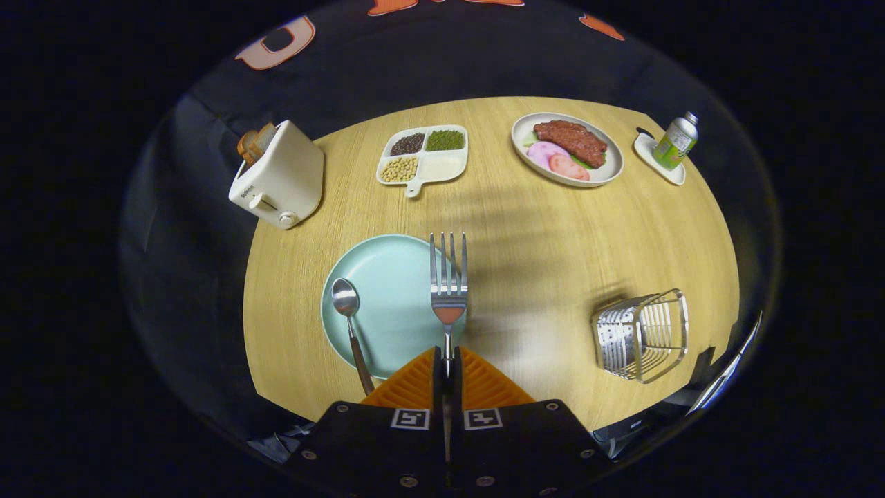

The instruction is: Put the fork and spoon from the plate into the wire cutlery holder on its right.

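1. The hand-held gripper (447,363) clamps the fork (449,287) by its handle, tines pointing straight ahead above the plate (387,304).
2. The wire cutlery holder (641,335) stands ahead-right on the surface.
3. The spoon (349,325) lies left, on the plate.

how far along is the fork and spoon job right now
Done: nothing is in the wire cutlery holder yet. In hand: the hand-held gripper is shut on the fork by its handle, tines pointing away, at the right edge of the plate. Left: carry the fork right to the holder and drop it in, then fetch the spoon, which lies on the plate's left side.
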`<move>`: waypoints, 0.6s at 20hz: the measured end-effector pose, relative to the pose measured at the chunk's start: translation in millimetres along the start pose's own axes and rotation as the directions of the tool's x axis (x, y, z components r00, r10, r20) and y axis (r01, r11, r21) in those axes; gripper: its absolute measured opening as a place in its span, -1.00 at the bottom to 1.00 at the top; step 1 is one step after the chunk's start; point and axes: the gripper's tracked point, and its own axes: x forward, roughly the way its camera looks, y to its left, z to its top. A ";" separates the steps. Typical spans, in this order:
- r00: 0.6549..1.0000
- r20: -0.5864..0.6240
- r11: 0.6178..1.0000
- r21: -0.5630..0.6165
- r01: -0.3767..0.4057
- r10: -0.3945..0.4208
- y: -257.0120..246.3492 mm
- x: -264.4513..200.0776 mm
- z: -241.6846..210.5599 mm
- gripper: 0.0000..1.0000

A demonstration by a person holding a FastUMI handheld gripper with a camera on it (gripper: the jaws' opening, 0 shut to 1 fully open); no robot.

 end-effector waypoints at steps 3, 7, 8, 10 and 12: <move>0.999 0.030 0.999 0.014 0.044 -0.044 -44.9 -25.9 0.1 -0.92; 0.995 0.018 0.995 0.019 0.102 -0.103 -112.2 -50.4 -11.9 -0.93; 0.993 0.005 0.993 0.004 0.116 -0.116 -128.0 -53.9 -16.7 -0.93; 0.991 -0.014 0.990 -0.025 0.136 -0.136 -154.2 -58.0 -24.4 -0.92; 0.991 -0.039 0.991 -0.046 0.127 -0.128 -170.0 -59.2 -29.9 -0.93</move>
